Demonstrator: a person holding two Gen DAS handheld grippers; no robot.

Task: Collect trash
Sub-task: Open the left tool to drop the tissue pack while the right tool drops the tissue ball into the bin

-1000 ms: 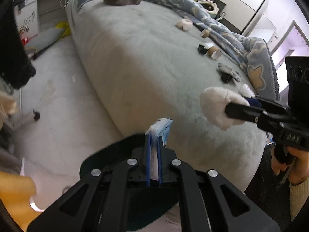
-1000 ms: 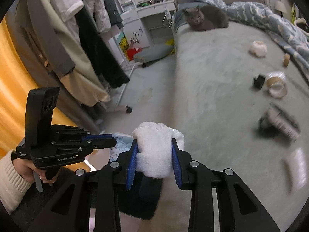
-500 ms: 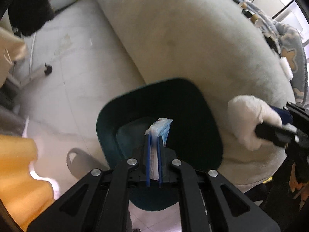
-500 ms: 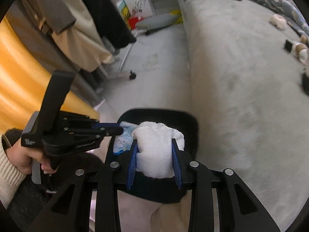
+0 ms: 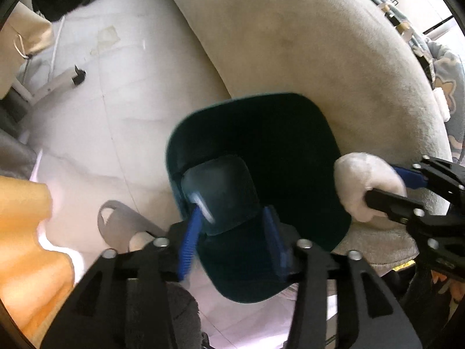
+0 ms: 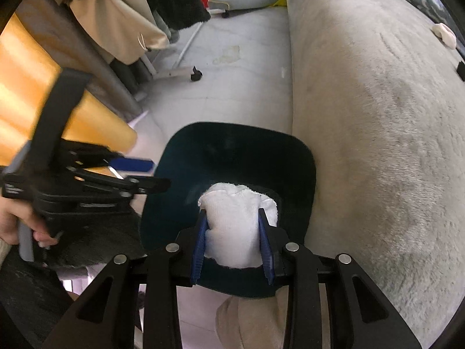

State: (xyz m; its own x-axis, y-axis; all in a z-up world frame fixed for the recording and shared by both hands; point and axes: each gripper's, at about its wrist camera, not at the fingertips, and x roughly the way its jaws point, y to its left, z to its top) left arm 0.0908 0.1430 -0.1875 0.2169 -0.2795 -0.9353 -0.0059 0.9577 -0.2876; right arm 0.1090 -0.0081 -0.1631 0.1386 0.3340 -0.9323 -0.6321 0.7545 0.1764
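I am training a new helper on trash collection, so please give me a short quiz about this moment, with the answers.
1. True or false: the left tool is shut on a piece of trash.
2. What does the right tool hold over the bin? A) a roll of tape, B) a white cloth wad, C) nothing.
3. Fill in the missing word: the dark teal bin stands on the floor beside the ____.

Key:
1. False. Its jaws stand wide apart above the bin.
2. B.
3. bed.
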